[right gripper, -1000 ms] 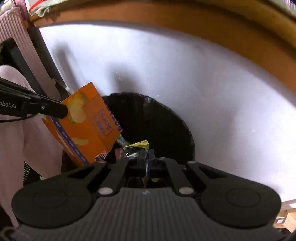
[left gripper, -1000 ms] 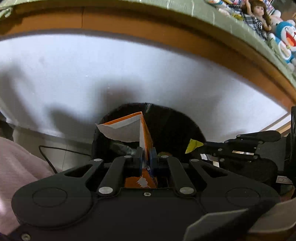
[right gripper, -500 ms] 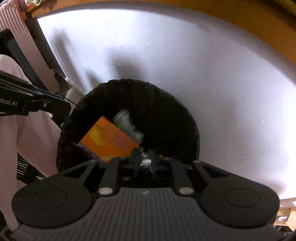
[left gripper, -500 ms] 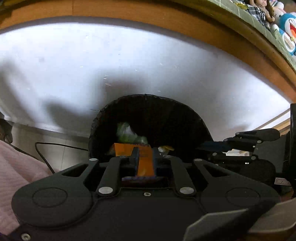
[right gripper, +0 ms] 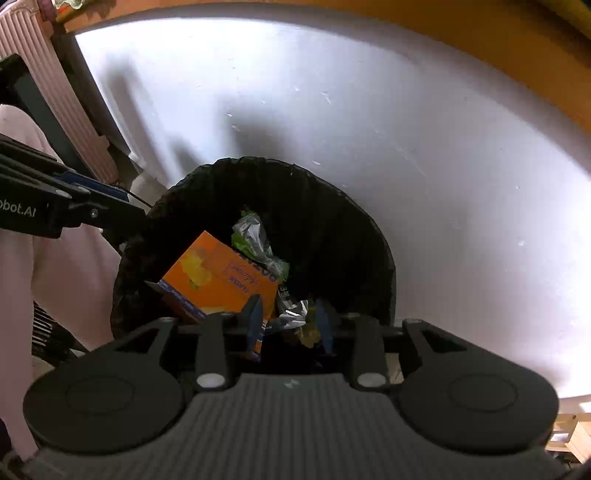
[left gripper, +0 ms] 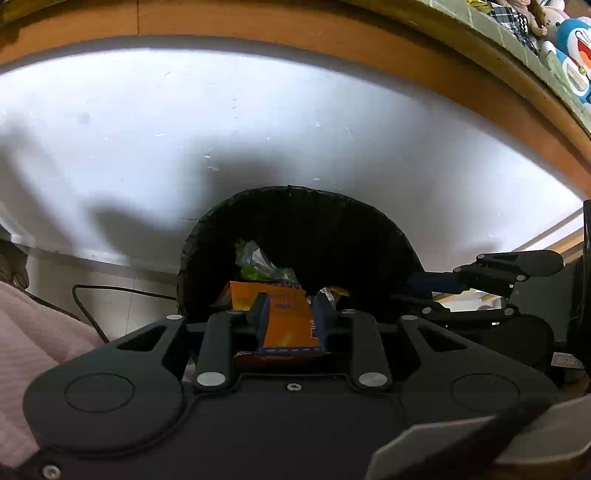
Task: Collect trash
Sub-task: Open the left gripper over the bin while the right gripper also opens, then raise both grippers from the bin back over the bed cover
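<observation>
Against the white wall:
Wall (left gripper: 258, 122): white, scuffed with small marks, capped by an orange-brown wooden band (left gripper: 295, 29); the shadows of both tools fall across it.
Bin (right gripper: 332, 229): round, lined with a black bag, standing at the foot of the wall; both grippers point down into its mouth.
Pink fabric (left gripper: 26, 332): a person's clothing, at the left edge of both views.
Left gripper (left gripper: 291, 320): above the near side of the bin, jaws opening. The orange carton shows between its fingers in the left wrist view, but the right wrist view shows the carton lying lower, inside the bin, so the pads do not grip it: released.
Right gripper (right gripper: 291, 321): over the bin's near rim, jaws opening, pads apart. The crumpled wrapper is seen through the gap, below the fingers and free of them.
Orange carton (right gripper: 218, 280): inside the bin, tilted, one corner against the left wall of the liner, printed face up.
Green and silver wrapper (right gripper: 255, 240): in the bin, just behind the carton and touching its far edge.
Crumpled foil and yellow wrapper (right gripper: 301, 317): in the bin, beside the carton's right end.
Black cable (left gripper: 103, 295): on the floor, left of the bin.
Toys (left gripper: 569, 51): on a ledge at the upper right, well apart from the bin.
</observation>
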`<state>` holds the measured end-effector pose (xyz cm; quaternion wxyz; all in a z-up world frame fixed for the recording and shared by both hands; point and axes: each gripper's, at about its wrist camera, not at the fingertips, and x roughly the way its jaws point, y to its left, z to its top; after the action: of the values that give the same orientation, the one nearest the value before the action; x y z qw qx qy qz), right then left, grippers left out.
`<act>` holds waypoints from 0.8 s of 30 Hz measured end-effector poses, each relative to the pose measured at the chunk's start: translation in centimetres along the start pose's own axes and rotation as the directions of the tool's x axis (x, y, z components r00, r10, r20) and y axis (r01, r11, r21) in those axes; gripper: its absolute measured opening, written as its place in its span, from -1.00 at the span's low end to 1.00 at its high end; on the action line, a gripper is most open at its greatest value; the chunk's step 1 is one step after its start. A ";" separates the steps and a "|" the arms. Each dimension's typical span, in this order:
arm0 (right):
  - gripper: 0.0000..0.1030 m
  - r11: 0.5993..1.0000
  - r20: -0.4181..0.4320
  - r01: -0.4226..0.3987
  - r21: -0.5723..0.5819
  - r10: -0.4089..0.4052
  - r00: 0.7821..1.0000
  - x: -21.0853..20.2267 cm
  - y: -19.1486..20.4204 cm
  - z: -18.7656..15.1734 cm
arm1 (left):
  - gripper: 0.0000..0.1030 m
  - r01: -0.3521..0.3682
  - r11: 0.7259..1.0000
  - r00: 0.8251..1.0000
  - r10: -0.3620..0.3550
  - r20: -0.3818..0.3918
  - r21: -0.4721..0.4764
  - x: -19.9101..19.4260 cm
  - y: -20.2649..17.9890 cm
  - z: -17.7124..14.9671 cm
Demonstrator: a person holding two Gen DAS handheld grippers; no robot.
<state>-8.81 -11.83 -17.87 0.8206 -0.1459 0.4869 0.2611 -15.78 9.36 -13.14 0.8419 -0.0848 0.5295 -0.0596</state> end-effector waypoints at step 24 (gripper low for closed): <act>0.41 0.997 0.151 0.070 -0.016 -0.067 0.986 -7.1 -0.1 2.3 | -0.42 0.017 0.999 0.990 -0.024 0.140 0.050 -5.9 -1.4 1.8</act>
<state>-9.87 -12.84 -10.56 0.8618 -0.1512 0.4158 0.2482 -16.71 9.23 -6.87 0.8783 -0.0738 0.4664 -0.0750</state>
